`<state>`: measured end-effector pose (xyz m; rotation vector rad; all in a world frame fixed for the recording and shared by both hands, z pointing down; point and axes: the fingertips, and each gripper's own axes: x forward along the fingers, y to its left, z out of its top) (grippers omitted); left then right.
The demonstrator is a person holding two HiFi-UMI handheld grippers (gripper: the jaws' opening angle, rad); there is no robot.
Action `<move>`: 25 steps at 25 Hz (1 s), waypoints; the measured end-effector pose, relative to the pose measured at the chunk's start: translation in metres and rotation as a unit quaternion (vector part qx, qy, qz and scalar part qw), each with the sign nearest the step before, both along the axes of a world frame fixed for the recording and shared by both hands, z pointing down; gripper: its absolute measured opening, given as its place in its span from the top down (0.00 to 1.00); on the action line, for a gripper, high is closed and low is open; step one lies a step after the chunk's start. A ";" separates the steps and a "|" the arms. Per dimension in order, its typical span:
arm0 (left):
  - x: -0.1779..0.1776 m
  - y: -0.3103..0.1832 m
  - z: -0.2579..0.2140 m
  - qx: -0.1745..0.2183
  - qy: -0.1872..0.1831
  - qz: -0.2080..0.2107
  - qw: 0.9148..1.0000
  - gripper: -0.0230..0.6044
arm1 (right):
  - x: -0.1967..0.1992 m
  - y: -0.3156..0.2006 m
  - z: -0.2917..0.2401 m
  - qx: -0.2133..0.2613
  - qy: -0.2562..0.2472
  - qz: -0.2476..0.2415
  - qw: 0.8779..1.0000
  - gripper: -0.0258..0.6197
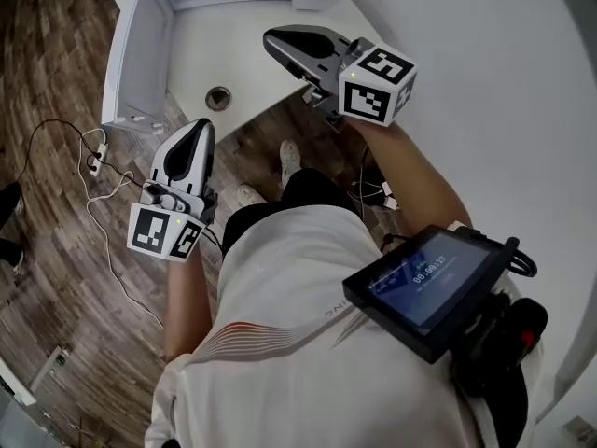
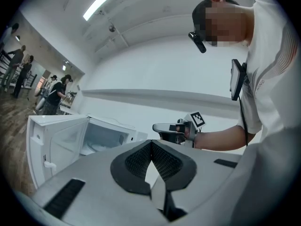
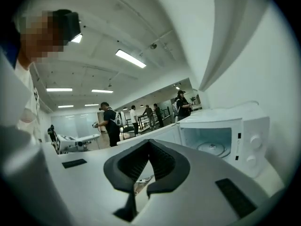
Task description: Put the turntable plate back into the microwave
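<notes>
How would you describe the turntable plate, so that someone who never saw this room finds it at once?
Find the white table and the white microwave on it, with its door swung open. Inside, flat on the cavity floor, lies the turntable plate. It is the only round, clear glass thing there; the small round disc on the table is dark and outside the microwave.

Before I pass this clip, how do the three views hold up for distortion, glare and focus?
Head view: sharp and evenly lit, with fisheye stretch toward the edges. Left gripper view: dark vignetted corners, a ceiling light blown out, near foreground soft. Right gripper view: same barrel distortion, yet the turntable plate inside the microwave reads clearly.
</notes>
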<state>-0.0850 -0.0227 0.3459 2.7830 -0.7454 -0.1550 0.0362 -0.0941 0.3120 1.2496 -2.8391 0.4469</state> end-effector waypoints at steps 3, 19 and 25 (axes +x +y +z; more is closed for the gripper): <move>0.004 0.009 -0.010 0.006 -0.003 -0.003 1.000 0.95 | 0.015 0.034 -0.010 0.027 0.032 0.019 0.999 0.95; 0.059 0.095 -0.041 0.030 -0.032 -0.058 0.997 0.95 | 0.109 0.166 -0.041 0.114 0.025 0.088 0.989 0.95; 0.088 0.154 -0.052 0.041 -0.043 -0.064 0.996 0.95 | 0.139 0.215 -0.052 0.128 0.017 0.082 0.988 0.95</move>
